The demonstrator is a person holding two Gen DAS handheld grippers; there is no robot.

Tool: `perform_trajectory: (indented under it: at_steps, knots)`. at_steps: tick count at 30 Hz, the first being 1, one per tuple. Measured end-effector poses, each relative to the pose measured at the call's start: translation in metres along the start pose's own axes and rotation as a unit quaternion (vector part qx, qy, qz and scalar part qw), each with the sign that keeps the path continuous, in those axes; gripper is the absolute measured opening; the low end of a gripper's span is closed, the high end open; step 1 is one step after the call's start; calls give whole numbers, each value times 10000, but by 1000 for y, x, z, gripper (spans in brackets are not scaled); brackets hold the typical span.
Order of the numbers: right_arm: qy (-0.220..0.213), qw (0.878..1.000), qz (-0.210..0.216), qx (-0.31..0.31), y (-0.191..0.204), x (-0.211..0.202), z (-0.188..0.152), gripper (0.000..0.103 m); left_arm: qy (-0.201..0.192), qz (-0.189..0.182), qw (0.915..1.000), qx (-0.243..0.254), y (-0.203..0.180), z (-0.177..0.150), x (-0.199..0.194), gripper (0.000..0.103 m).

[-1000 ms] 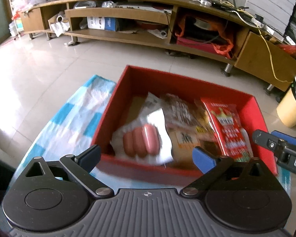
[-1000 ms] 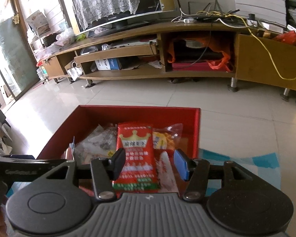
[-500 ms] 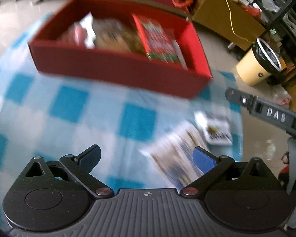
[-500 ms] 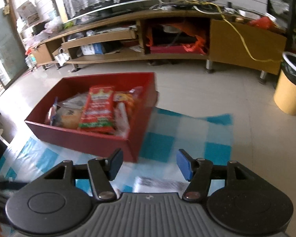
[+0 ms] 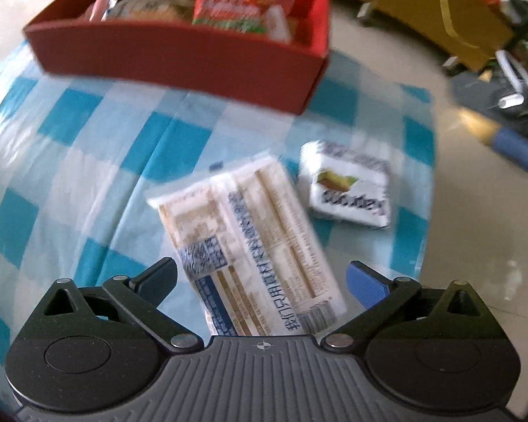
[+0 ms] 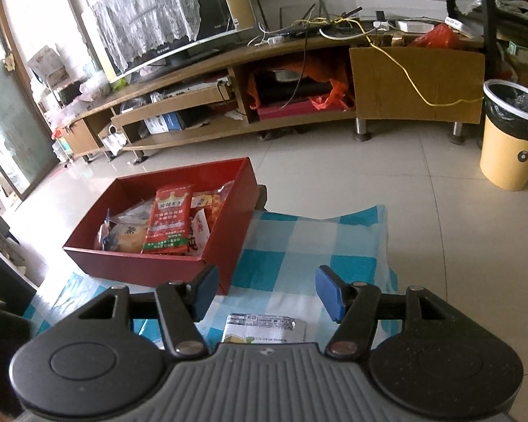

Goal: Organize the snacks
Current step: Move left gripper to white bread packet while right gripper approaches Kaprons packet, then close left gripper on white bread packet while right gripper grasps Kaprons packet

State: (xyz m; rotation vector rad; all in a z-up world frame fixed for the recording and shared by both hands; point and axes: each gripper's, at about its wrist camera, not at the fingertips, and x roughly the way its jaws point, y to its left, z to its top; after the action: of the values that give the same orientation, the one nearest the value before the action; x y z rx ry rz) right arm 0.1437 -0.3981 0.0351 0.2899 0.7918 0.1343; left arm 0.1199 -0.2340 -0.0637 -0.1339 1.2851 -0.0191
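Note:
A red box point(image 5: 179, 56) with several snack packets in it stands on a blue-and-white checked cloth point(image 5: 70, 147). My left gripper point(image 5: 262, 277) is open and points down at a long white printed packet point(image 5: 253, 232), which lies flat on the cloth, framed by the jaws and not pressed. A small white packet point(image 5: 348, 186) lies just right of it. In the right wrist view my right gripper point(image 6: 267, 292) is open with its jaws opening and nothing between them. It hovers over the cloth point(image 6: 299, 239), right of the box point(image 6: 140, 263). A white packet point(image 6: 264, 327) lies under it. A red crown-printed packet point(image 6: 169, 221) rests in the box.
The cloth is spread on a pale tiled floor. A long wooden TV stand point(image 6: 415, 81) with a TV point(image 6: 165, 17) and loose cables runs along the back. A yellow waste bin point(image 6: 510, 140) stands at the right. The left wrist view is blurred by motion.
My left gripper has drawn back from over the box and dropped over the long white packet on the cloth. My right gripper has pulled back and to the right, jaws wider, leaving the red packet in the box.

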Motion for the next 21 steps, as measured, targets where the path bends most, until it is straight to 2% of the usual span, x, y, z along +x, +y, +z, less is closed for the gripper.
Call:
perform_trajectory:
  at_steps: [2, 4, 8, 11, 13, 18, 21]
  knots:
    - [9, 10000, 47, 4, -2, -3, -1, 62, 161, 68, 9995, -259, 2, -1, 12, 103]
    - [-1, 10000, 62, 9, -3, -5, -2, 62, 2, 198, 9994, -288, -1, 0, 13, 103]
    - [60, 9999, 112, -39, -4, -5, -3, 62, -11, 241, 9996, 121, -4, -1, 14, 100]
    - [231, 9996, 169, -75, -3, 2, -5, 62, 15, 98, 9988, 489, 4, -7, 7, 87]
    - [360, 9990, 226, -135, -2, 8, -8, 62, 72, 76, 9972, 741, 14, -12, 2, 84]
    - [728, 9967, 339, -74, 3, 35, -17, 62, 183, 123, 9921, 1238, 55, -24, -8, 83]
    - [912, 9951, 389, 48, 6, 56, -19, 62, 274, 107, 9905, 1342, 80, -29, -12, 84]
